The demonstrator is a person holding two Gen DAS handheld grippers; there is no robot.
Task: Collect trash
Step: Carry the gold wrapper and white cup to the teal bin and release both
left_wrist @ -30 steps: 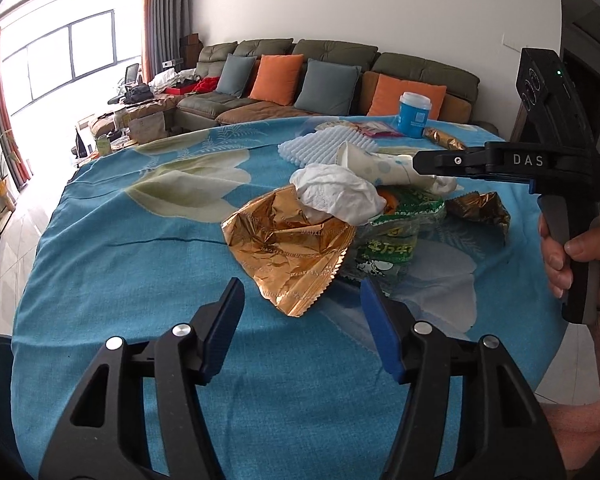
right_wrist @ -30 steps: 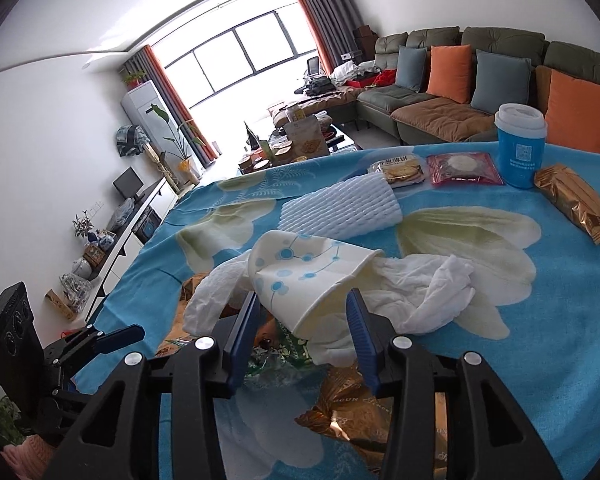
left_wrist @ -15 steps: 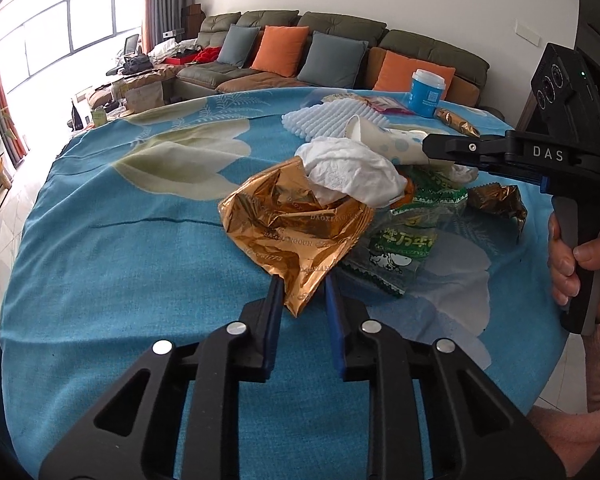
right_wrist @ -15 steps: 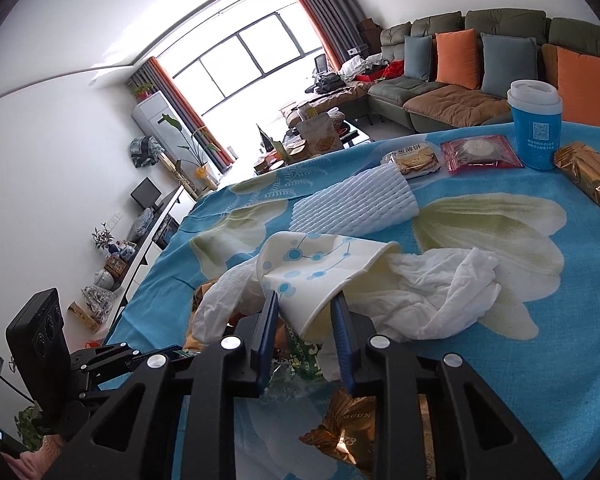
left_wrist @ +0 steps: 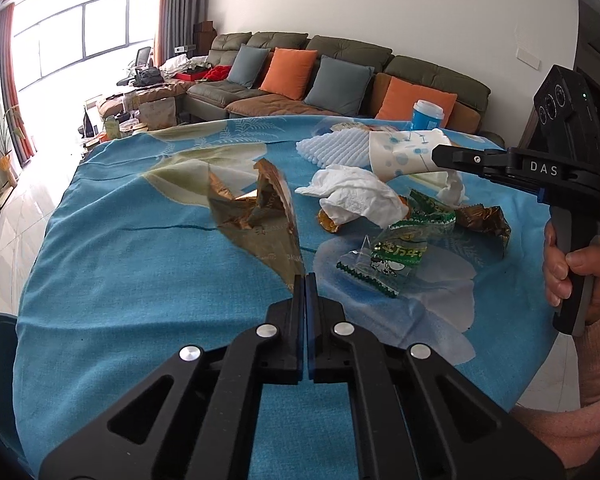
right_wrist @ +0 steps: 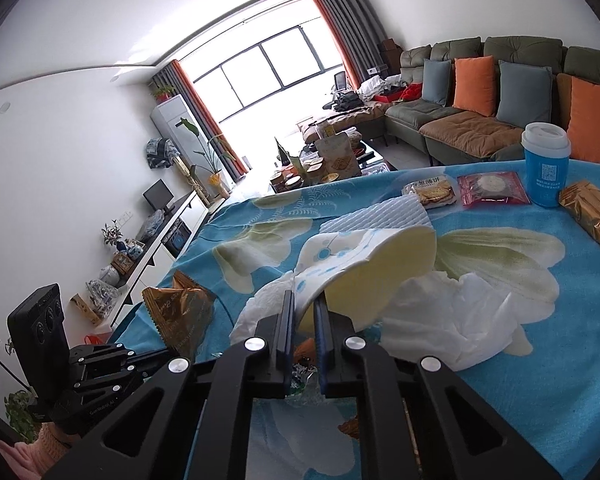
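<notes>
The left gripper (left_wrist: 305, 280) is clamped on the corner of the gold wrapper (left_wrist: 256, 208), which is raised over the blue tablecloth (left_wrist: 140, 280); the right gripper (right_wrist: 304, 312) is pinched on the rim of the flattened paper cup (right_wrist: 364, 264), above the white tissue (right_wrist: 460, 320)

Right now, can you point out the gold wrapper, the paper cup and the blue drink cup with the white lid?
gold wrapper (left_wrist: 256, 216), left wrist view, on its crumpled middle.
paper cup (right_wrist: 340, 256), right wrist view, on its dotted outer wall.
blue drink cup (right_wrist: 546, 178), right wrist view, on its blue side.
</notes>
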